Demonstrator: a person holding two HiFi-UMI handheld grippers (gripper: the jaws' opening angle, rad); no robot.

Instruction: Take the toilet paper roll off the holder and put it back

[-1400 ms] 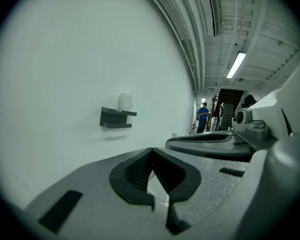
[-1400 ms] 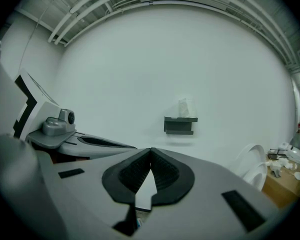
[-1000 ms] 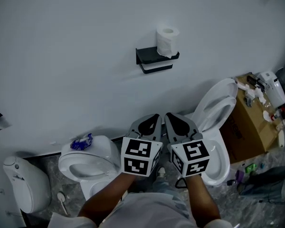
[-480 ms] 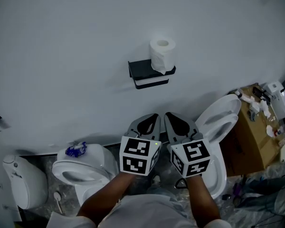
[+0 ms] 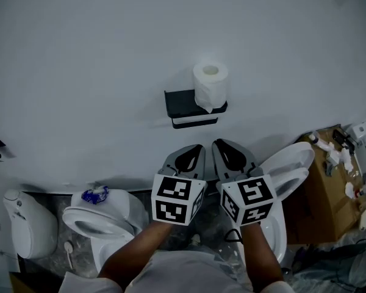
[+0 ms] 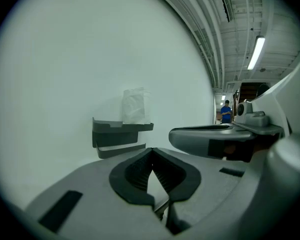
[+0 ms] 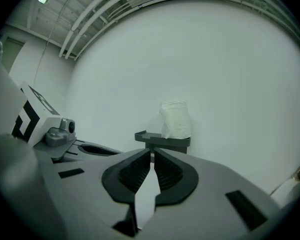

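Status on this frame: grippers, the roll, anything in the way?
Both shut, empty: left gripper, right gripper, side by side. Upright toilet paper roll on right end of holder, untouched. Nothing between grippers and roll.

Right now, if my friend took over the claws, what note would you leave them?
Left claw: shut, empty, short of the wall.
Right claw: shut, empty, beside the left one.
Roll: upright on the right end of the black holder on the wall, ahead of both claws, untouched.
Done: no step that shows; the roll sits on the holder.
Left to do: open a claw, reach in, lift the roll off, then set it back.
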